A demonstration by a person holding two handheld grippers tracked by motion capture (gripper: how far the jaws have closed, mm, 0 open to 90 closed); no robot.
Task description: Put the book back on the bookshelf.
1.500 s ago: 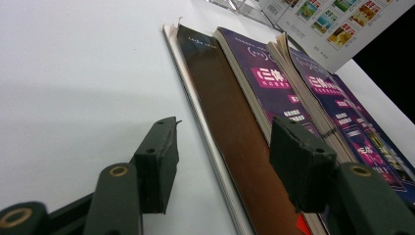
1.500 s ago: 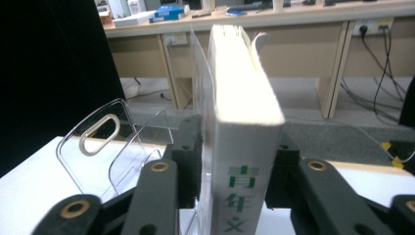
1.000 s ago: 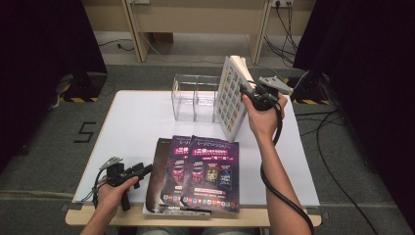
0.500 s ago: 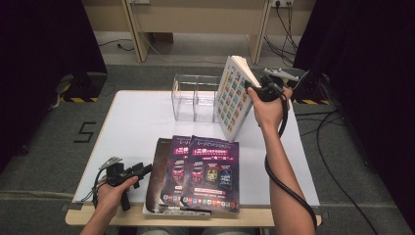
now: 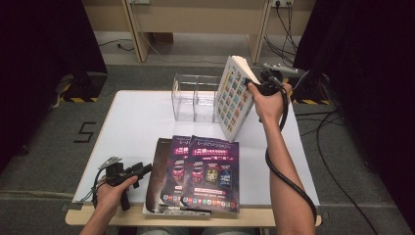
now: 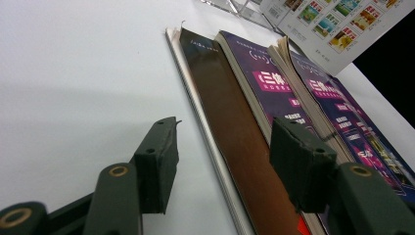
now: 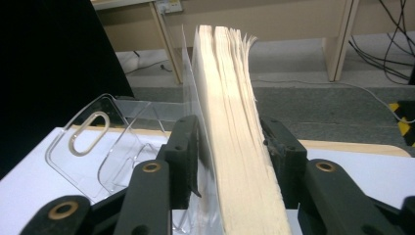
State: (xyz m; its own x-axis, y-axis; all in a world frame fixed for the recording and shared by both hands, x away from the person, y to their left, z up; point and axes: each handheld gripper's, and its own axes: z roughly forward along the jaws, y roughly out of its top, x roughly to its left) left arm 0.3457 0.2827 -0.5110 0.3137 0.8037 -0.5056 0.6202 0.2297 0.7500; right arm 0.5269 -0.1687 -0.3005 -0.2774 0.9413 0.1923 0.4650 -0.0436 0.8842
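- The right gripper point(image 5: 254, 84) holds a thick book point(image 5: 235, 102) upright above the far right part of the white table point(image 5: 132, 122), just beside the clear acrylic holder point(image 5: 195, 98).
- The book's cover is white, printed with a grid of small coloured pictures (too small to read); it stands tilted, its lower corner close to the table top.
- In the right gripper view the cream page block point(image 7: 235, 147) stands edge-on between the two black jaws, the pages fanning a little at the top; the jaws have just been closing and now press on both sides of it.
- The left gripper point(image 5: 139, 171) rests low at the near left edge of the table, its jaws standing well apart with nothing between them.
- Just beside it lie three overlapping books point(image 5: 200, 176) flat at the near edge: a dark brown cover point(image 6: 230, 127) at the left, two purple covers to its right.
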